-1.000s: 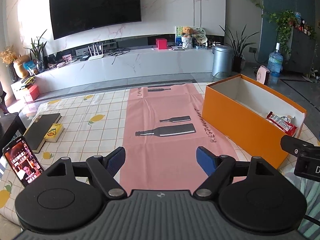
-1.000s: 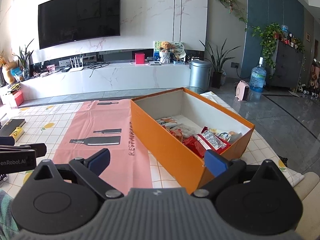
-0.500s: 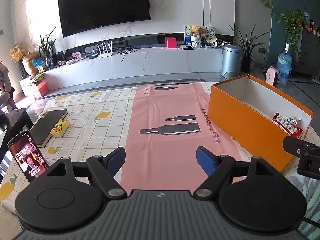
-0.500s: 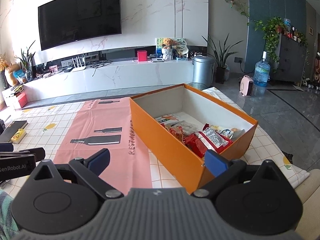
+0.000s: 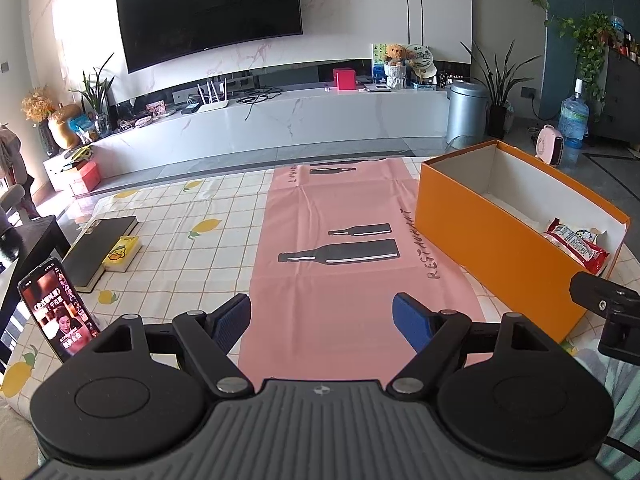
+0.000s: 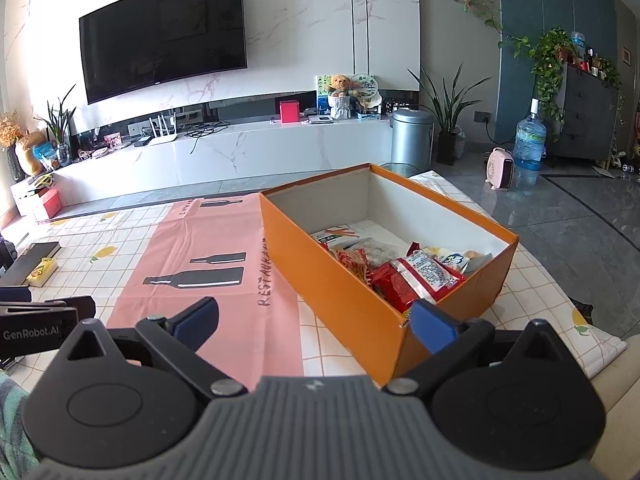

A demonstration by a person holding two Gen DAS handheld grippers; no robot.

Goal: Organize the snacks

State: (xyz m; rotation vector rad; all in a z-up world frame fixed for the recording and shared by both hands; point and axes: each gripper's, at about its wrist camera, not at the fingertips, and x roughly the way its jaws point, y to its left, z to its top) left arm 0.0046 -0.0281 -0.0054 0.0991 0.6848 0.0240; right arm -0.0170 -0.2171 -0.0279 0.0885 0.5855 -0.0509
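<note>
Right claw [image 6: 316, 322] spread, empty; orange box [image 6: 348, 300] holds snack packets [image 6: 416, 276].

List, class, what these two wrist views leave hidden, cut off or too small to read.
- Left wrist view: the orange box near wall hides all but one red packet.
- Right wrist view: the snacks overlap; the lower ones are covered and their print is too small.
- Left wrist view: the phone screen text is too small.
- Both views: the grippers' bodies hide the near table edge.

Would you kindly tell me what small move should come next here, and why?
Probably withdraw both grippers: the left gripper and right gripper are open and empty, the snack packets already lie inside the orange box, and no snack shows on the pink cloth.
</note>
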